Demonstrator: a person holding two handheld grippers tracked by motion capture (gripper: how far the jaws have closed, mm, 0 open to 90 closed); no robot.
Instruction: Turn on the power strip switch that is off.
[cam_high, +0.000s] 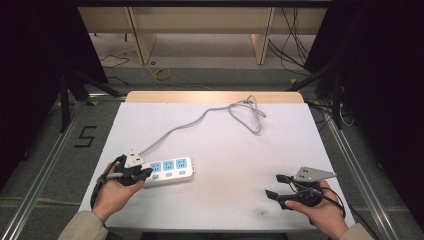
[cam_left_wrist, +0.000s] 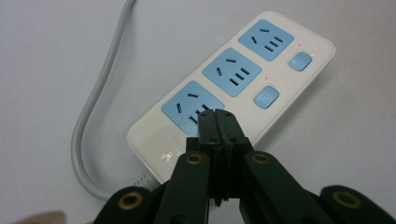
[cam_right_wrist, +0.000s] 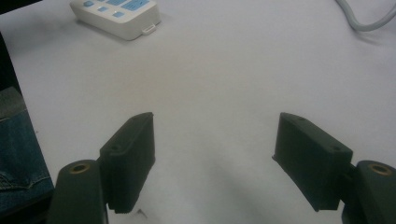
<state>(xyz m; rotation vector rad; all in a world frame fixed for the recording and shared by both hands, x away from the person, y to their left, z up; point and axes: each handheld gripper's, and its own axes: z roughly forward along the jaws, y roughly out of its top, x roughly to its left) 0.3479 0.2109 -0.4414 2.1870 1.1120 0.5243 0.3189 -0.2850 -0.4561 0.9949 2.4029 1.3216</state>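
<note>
- A white power strip with three blue socket faces and small blue switches lay flat on the white table, toward the near left part of it.
- Its grey cord ran from the strip's left end away across the table and ended in a loose loop near the far edge.
- The left gripper sat at the strip's left end, held in the person's left hand. In the left gripper view its jaws were pressed together with nothing between them, their tips over the socket face nearest the cord end; I could not tell whether they touched the plastic.
- In that same view the strip ran away from the jaws, and the cord curved around on its left side.
- The right gripper was well apart from the strip, near the table's near right corner, held in the person's right hand with its grey plate on top.
- In the right gripper view its jaws stood wide apart and empty above bare tabletop, the gap open between them, with the strip far off at the upper left.
</note>
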